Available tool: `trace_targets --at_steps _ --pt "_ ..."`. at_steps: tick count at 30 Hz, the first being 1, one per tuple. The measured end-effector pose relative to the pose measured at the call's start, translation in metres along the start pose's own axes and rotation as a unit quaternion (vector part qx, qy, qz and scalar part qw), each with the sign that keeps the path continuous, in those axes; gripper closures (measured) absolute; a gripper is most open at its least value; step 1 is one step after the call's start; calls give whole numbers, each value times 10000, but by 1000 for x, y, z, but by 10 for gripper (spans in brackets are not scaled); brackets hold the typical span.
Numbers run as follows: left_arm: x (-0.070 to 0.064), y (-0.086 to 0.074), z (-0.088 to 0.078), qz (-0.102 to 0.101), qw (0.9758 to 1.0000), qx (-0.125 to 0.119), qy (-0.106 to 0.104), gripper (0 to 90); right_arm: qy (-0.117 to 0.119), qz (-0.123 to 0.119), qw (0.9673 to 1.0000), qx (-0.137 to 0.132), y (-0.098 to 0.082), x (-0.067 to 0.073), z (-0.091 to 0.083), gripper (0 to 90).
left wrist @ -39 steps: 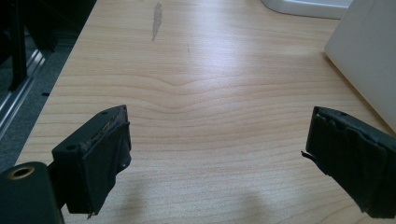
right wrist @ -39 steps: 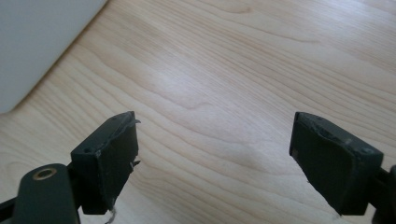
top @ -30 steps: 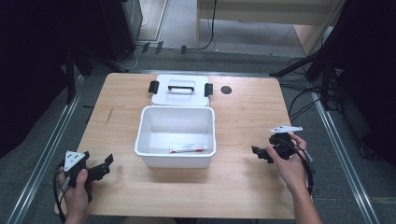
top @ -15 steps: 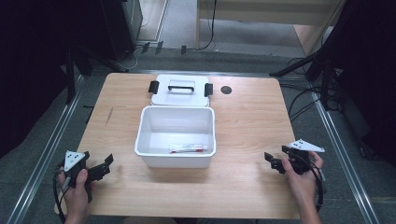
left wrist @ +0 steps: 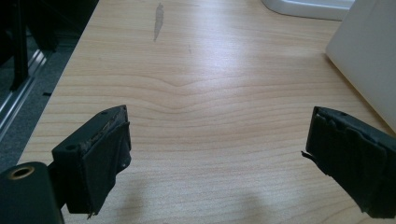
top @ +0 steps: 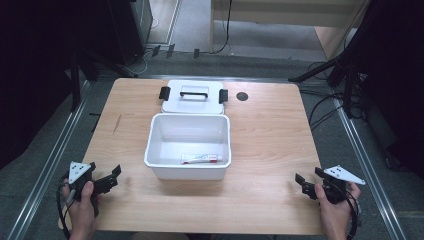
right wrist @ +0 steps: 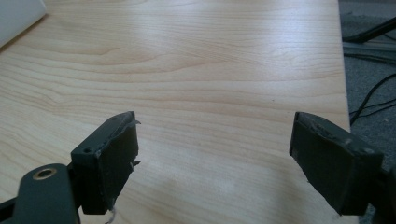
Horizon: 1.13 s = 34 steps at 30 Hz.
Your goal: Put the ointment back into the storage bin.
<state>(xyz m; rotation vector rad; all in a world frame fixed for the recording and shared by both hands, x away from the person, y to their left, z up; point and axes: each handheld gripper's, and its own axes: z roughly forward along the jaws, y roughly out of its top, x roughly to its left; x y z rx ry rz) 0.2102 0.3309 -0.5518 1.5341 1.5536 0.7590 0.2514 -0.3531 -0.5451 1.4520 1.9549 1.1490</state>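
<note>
A light wooden table (top: 270, 150) with visible grain is seen from above, and the white bin (top: 188, 145) near its middle serves as the landmark. The bin is open, and a tube (top: 201, 158) with a red cap end is seen lying flat on its floor, close to the wall nearest the person. Just beyond the bin, touching its far rim, the white lid (top: 194, 97) is laid flat, a handle on top and a black latch at each end. A small dark round hole (top: 242, 96) is set in the tabletop to the right of the lid. A faint grey smear (top: 117, 123) is marked on the wood to the left of the bin.

The left gripper (top: 111, 177) is held near the table's front edge, left of the bin and well apart from it, its jaws spread wide with nothing between them; bare wood is seen in the gap in the left gripper view (left wrist: 217, 140). The right gripper (top: 306, 182) is held right of the bin at the front edge, jaws likewise parted and empty (right wrist: 212, 144).

The table is surrounded by grey floor, metal rails along both sides, black stands and trailing cables (top: 325, 112), with a wooden unit behind.
</note>
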Motion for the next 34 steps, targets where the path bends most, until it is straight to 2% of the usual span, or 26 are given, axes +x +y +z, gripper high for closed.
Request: trace_targets --at_steps 6,10,13,16,19,22,28,34 --pt "0 0 0 4 10000 -1 9 71 -141 -38 9999 -75 -9 -2 -11 154" --pt "0 0 0 22 10000 20 12 71 -164 96 9997 -165 -13 -4 -17 158" --pt "0 0 0 22 10000 20 25 71 -97 180 9994 -278 -15 -6 -20 170" --pt "-1 0 0 36 10000 12 50 71 -82 281 9984 -480 -16 -8 -24 191" --pt "-2 0 0 55 10000 25 58 71 -74 427 9974 -569 -17 -11 -25 190" --pt "-2 0 0 54 10000 28 59 71 -63 472 9968 -641 -18 -12 -27 190" --pt "-2 0 0 61 10000 32 58 71 -135 293 9983 -488 -17 -8 -24 185" --pt "-2 0 0 69 10000 39 56 71 -81 381 9981 -469 -16 -10 -24 182"
